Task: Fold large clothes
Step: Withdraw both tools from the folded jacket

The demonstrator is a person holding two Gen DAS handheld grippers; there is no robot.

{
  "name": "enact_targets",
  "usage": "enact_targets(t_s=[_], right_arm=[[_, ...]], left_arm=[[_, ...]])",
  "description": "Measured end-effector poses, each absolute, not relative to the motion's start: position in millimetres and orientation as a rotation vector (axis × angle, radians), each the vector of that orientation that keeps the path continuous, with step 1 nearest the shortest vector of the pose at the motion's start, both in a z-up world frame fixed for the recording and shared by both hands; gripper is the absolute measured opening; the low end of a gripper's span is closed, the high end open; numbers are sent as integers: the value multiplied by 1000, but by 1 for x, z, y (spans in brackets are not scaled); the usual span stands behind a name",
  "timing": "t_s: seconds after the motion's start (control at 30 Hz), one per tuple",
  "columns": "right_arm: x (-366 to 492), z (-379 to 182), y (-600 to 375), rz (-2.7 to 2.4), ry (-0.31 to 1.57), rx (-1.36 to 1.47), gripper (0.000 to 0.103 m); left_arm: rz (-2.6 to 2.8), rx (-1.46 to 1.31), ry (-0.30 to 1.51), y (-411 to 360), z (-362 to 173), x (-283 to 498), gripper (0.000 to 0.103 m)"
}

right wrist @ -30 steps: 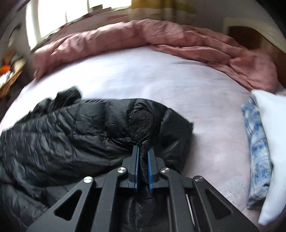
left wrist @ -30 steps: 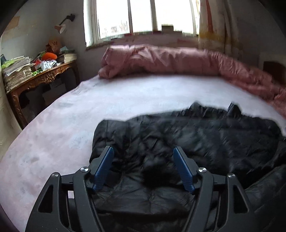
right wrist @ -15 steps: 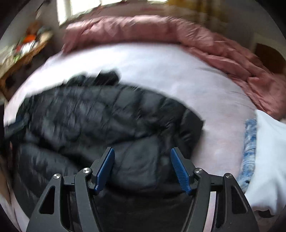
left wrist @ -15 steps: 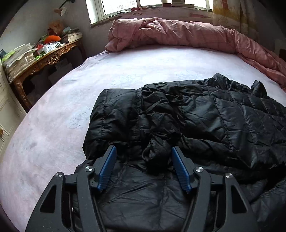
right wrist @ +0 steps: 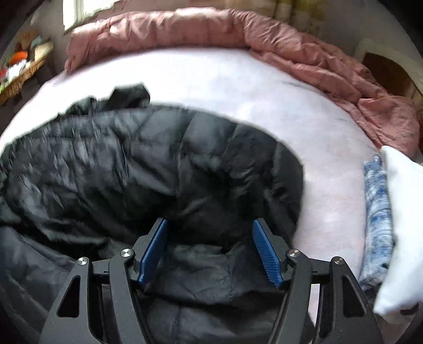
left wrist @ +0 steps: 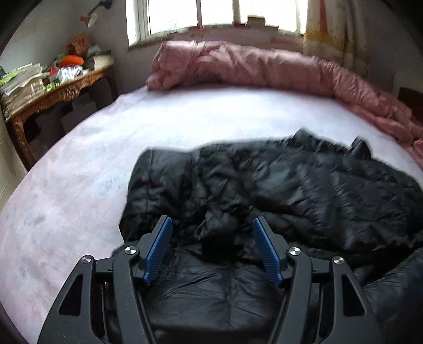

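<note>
Hand-held grippers (left wrist: pixel 212 225) tilted over jkt (left wrist: pixel 304 190)

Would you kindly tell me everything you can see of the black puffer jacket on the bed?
The black puffer jacket is quilted, shiny and crumpled, apparently thin synthetic shell fabric. It lies spread across the pale pink bed sheet, partly folded over itself, with a rumpled bunch of fabric near the middle. Both grippers hover above it with fingers apart, gripping nothing.

Bright window (left wrist: pixel 211 13) behind a pale bed (left wrist: pixel 185 119), bunched pink quilt (left wrist: pixel 238 66), cluttered carved wooden table (left wrist: pixel 53 90) at left.
</note>
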State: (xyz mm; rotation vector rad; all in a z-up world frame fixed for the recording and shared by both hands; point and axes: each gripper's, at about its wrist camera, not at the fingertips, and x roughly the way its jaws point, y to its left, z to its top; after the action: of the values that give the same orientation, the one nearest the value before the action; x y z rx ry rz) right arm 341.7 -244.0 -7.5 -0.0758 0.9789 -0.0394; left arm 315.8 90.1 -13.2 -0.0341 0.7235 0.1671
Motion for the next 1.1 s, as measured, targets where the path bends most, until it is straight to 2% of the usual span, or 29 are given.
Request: enact_targets(t_s=[0.23, 0.27, 0.33, 0.37, 0.4, 0.47, 0.5, 0.67, 0.73, 0.77, 1.1], right_arm=[[312, 47, -246, -7, 834, -8, 70], [309, 53, -245, -6, 819, -1, 70], [303, 65, -243, 1, 774, 24, 78], [299, 70, -242, 5, 744, 38, 87], [294, 74, -240, 4, 708, 47, 89], [284, 81, -235, -10, 640, 40, 89], [283, 84, -232, -16, 621, 28, 89], [270, 94, -218, -44, 497, -26, 90], [259, 100, -213, -56, 399, -30, 94], [256, 102, -211, -43, 374, -31, 103], [228, 114, -192, 3, 260, -48, 103]], left_arm=[[156, 54, 538, 70, 16, 282, 71], [158, 62, 517, 69, 20, 280, 76], [165, 69, 460, 67, 28, 272, 83], [169, 70, 433, 67, 31, 268, 85], [171, 70, 405, 67, 35, 264, 86], [175, 62, 361, 68, 40, 258, 100], [181, 53, 335, 69, 43, 254, 103], [145, 28, 268, 69, 58, 238, 103], [136, 22, 244, 67, 62, 232, 103], [128, 21, 236, 66, 63, 229, 103], [163, 68, 111, 51, 76, 200, 103]])
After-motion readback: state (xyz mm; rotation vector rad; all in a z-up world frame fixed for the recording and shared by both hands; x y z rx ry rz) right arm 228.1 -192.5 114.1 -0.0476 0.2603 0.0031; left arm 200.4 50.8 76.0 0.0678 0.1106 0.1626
